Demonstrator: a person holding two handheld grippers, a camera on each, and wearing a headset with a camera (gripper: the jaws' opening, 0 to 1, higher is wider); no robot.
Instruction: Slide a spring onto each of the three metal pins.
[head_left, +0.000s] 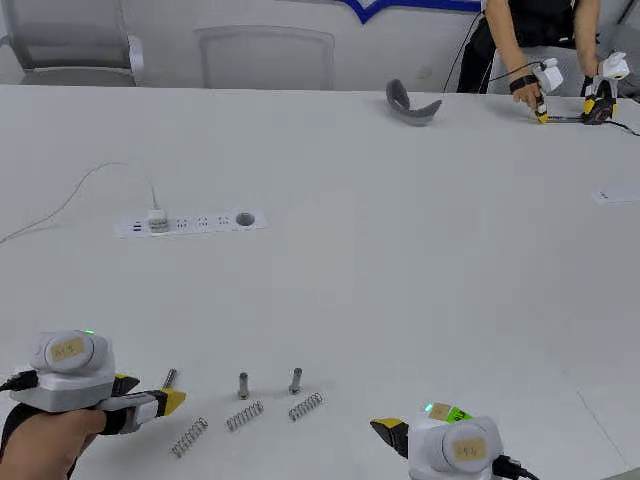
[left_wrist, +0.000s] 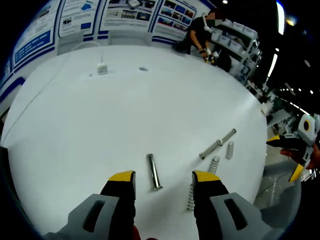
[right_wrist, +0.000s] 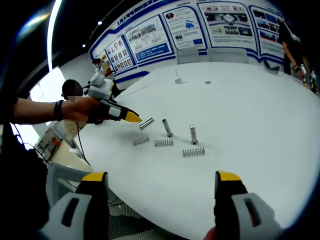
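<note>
Three metal pins sit near the table's front edge: one (head_left: 169, 378) lies tilted by my left gripper (head_left: 155, 395), while the other two (head_left: 243, 385) (head_left: 295, 380) stand upright. A spring lies just in front of each pin (head_left: 189, 437) (head_left: 244, 415) (head_left: 305, 406). In the left gripper view the gripper (left_wrist: 162, 177) is open, and the nearest pin (left_wrist: 153, 171) lies loose between and just beyond its tips. My right gripper (head_left: 395, 432) hangs open to the right of the row. Its own view (right_wrist: 161, 176) looks at the pins (right_wrist: 167, 128) and springs (right_wrist: 163, 142) from a distance.
A white power strip (head_left: 190, 222) with a plugged-in cable lies mid-table on the left. A grey curved object (head_left: 412, 105) rests at the far edge. Another person (head_left: 540, 60) works with grippers at the far right. Chairs stand behind the table.
</note>
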